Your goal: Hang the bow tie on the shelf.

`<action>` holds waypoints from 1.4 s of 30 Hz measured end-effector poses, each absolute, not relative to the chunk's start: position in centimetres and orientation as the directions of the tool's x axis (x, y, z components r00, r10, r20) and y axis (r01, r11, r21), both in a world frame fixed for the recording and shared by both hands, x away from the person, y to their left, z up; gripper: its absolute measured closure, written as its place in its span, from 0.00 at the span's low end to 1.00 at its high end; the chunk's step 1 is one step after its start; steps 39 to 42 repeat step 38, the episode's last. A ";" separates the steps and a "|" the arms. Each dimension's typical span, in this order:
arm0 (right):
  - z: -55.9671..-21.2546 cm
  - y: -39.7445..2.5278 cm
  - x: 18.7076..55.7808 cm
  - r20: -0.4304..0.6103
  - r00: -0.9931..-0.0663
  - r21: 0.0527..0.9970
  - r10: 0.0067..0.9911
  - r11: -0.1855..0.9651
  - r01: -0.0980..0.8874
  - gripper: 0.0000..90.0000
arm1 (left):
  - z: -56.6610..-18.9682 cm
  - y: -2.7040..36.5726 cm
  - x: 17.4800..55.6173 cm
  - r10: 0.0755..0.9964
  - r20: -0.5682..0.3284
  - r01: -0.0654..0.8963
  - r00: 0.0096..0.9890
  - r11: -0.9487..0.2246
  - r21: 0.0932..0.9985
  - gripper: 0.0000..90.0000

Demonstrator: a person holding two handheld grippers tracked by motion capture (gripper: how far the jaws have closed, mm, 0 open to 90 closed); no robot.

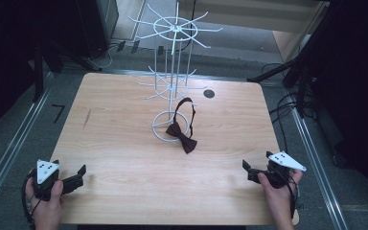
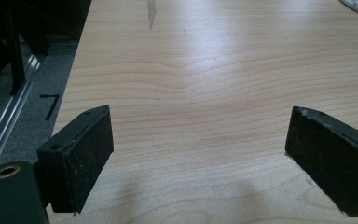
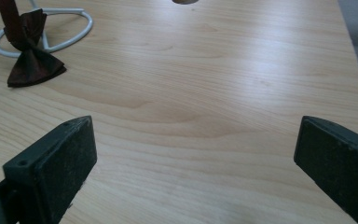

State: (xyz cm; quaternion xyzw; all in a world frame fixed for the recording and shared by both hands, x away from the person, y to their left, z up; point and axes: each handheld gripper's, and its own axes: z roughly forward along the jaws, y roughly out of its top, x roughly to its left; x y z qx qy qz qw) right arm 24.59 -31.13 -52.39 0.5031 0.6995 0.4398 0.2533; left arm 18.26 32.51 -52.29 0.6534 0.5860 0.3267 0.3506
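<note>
A dark red bow tie (image 1: pixel 182 136) lies on the smooth wooden counter (image 1: pixel 124 143) against a white wire rack (image 1: pixel 172 72), both tools' jaws wide apart.

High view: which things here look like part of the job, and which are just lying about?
Likely in the job:
bow tie, its strap looped up against the rack
white wire rack
left gripper and right gripper, both open

Just there:
table hole
floor cables

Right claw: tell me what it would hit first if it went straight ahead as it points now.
Probably nothing: ahead of the open right claw lies bare table. The bow tie and white rack base sit off to its left, though depth is uncertain.
</note>
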 end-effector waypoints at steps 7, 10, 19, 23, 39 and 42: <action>-52.6 -33.8 23.5 0.098 -0.331 0.873 0.939 0.078 0.482 0.00 | -52.3 32.5 18.2 0.996 0.013 0.536 0.093 -0.061 0.842 0.09; -53.0 -34.9 22.9 0.111 -0.318 0.872 0.942 0.062 0.486 0.00 | -52.3 32.6 18.2 0.996 0.012 0.539 0.092 -0.060 0.840 0.09; -54.2 -37.7 21.2 0.147 -0.267 0.873 0.952 0.002 0.487 0.00 | -52.3 32.7 18.4 0.996 0.011 0.544 0.092 -0.059 0.837 0.09; -54.6 -38.3 20.8 0.131 -0.246 0.874 0.960 0.006 0.486 0.00 | -52.3 32.9 18.4 0.996 -0.010 0.541 0.088 -0.039 0.840 0.09; -55.1 -39.2 20.4 0.116 -0.242 0.875 0.963 0.016 0.483 0.00 | -52.3 32.9 18.4 0.995 -0.005 0.542 0.095 -0.048 0.839 0.09; -55.1 -39.2 20.4 0.116 -0.242 0.875 0.963 0.016 0.483 0.00 | -52.3 32.9 18.4 0.995 -0.005 0.542 0.095 -0.048 0.839 0.09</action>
